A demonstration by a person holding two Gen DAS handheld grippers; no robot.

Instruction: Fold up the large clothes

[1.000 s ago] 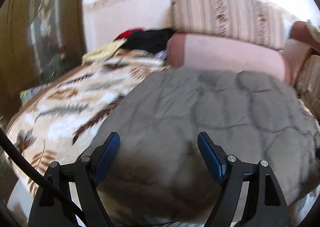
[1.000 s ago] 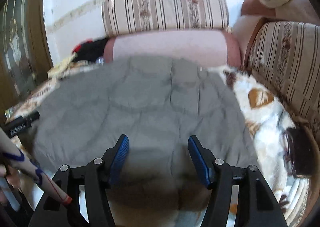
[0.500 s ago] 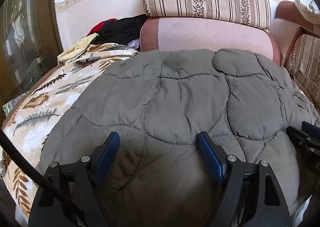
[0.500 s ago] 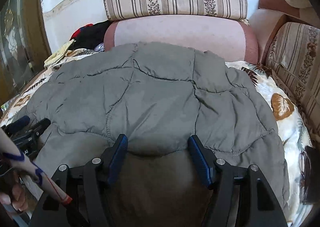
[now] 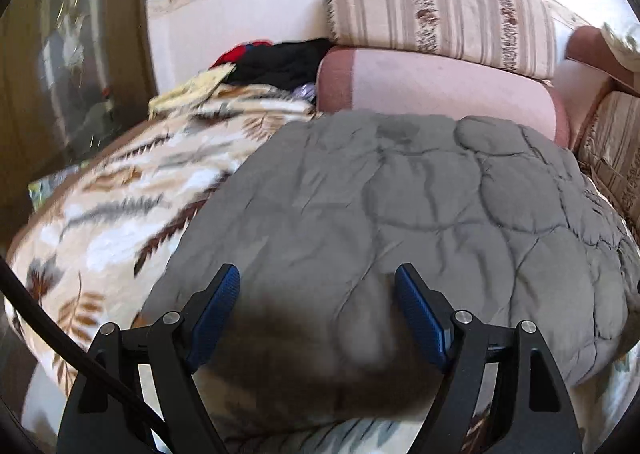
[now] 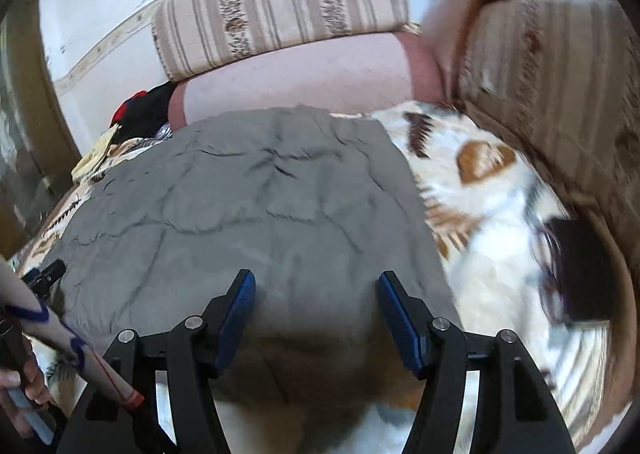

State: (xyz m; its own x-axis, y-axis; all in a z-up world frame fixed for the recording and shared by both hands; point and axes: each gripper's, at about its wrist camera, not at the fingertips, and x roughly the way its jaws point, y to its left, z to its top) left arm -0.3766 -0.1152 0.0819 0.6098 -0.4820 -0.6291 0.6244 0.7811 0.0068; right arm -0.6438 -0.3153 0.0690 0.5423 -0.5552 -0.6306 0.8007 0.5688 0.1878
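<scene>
The grey quilted garment (image 5: 420, 214) lies spread on the leaf-patterned bedspread (image 5: 100, 206), its near hem directly beneath and between both sets of jaws. Half a second ago both views were sharp and showed more quilt; now they are smeared and the near edge has returned, so both hands have drawn back. The left gripper (image 5: 318, 318) and right gripper (image 6: 316, 318) stand open, holding nothing. Judgement: no fold is under way; a hem grasp comes next.
</scene>
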